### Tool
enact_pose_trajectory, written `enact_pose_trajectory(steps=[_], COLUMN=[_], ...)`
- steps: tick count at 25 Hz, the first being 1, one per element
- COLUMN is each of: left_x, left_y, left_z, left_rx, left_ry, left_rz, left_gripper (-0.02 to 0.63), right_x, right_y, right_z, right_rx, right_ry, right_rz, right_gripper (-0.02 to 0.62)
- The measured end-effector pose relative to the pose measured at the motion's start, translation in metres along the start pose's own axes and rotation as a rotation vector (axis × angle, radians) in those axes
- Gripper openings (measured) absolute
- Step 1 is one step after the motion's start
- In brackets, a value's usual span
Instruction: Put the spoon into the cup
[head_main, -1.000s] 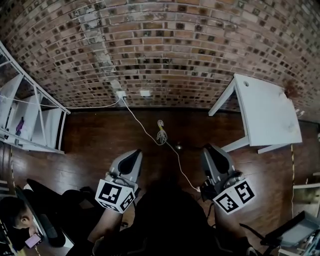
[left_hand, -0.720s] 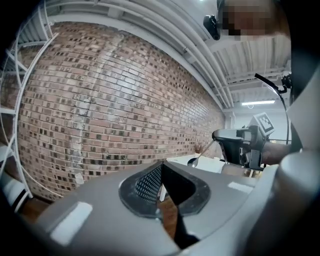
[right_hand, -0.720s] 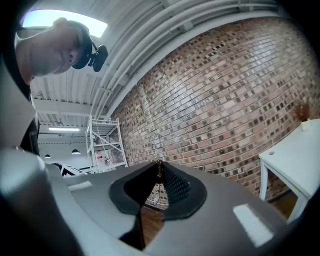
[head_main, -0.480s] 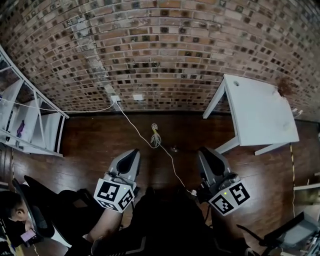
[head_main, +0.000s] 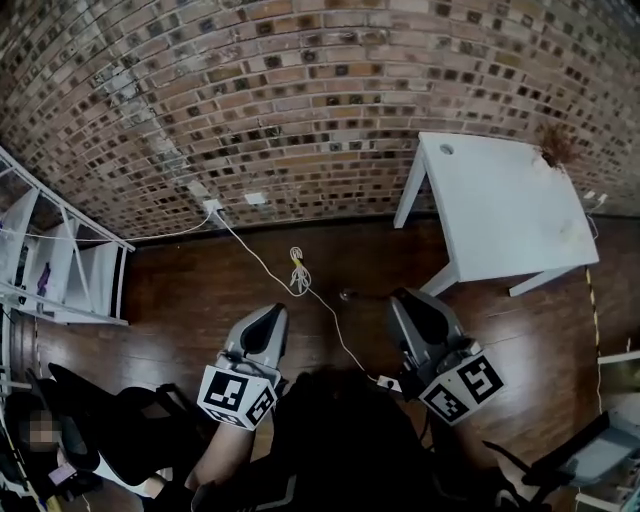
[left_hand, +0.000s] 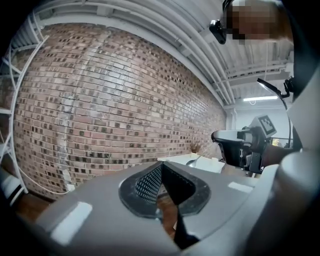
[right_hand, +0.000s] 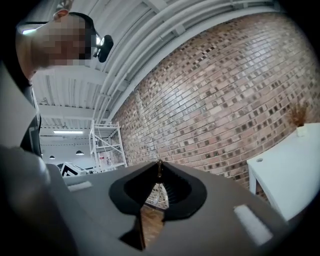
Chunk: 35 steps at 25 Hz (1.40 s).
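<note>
Head view: left gripper (head_main: 266, 318) at 7 o'clock, right gripper (head_main: 408, 305) at 5, both closed tip to tip on nothing. Held level over floor (head_main: 200, 290), likely for approach to white table (head_main: 500, 210) at 2. No spoon or cup in any view.

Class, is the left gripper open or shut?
Shut: in its own view the left gripper has its jaw tips meeting, with nothing between them.

Workshop hall — brick wall (head_main: 300, 100), scaffolding (right_hand: 106, 145)

Brick wall (head_main: 330, 90) meets dark wood floor (head_main: 200, 290), white table (head_main: 500, 210).
</note>
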<state>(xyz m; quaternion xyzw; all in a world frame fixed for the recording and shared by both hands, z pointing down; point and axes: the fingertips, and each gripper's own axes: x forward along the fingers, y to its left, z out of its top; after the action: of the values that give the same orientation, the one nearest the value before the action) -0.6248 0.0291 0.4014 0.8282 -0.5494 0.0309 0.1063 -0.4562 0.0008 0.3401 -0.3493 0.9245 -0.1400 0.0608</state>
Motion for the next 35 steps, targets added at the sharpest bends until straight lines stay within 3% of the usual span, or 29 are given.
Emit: enact_pose_trajectory(steps=[5, 15, 23, 28, 35], left_x=[0.008, 0.023, 0.046, 0.056, 0.088], left_y=[-0.01, 0.013, -0.006, -0.023, -0.07], left_z=[0.011, 0.02, 0.016, 0.017, 0.025], left_rx=[0.003, 0.007, 0.004, 0.004, 0.055], left_ry=[-0.02, -0.044, -0.062, -0.055, -0.054], left_rz=[-0.056, -0.132, -0.216, -0.212, -0.149], left_gripper=[-0.006, -0.006, -0.006, -0.006, -0.006], right_x=[-0.006, -0.004, -0.017, -0.032, -0.069], right_y=[-0.004, 0.001, -0.006, -0.018, -0.079], right_z=[0.007, 0.017, 0.026, 0.03, 0.045], right_rx=[0.005, -0.037, -0.059, -0.043, -0.016], right_ry=[-0.02, -0.011, -0.005, -0.028, -0.054], right_rz=[-0.023, -0.128, -0.178, -0.174, -0.147], right_gripper=[0.044, 0.044, 0.044, 0.044, 0.044])
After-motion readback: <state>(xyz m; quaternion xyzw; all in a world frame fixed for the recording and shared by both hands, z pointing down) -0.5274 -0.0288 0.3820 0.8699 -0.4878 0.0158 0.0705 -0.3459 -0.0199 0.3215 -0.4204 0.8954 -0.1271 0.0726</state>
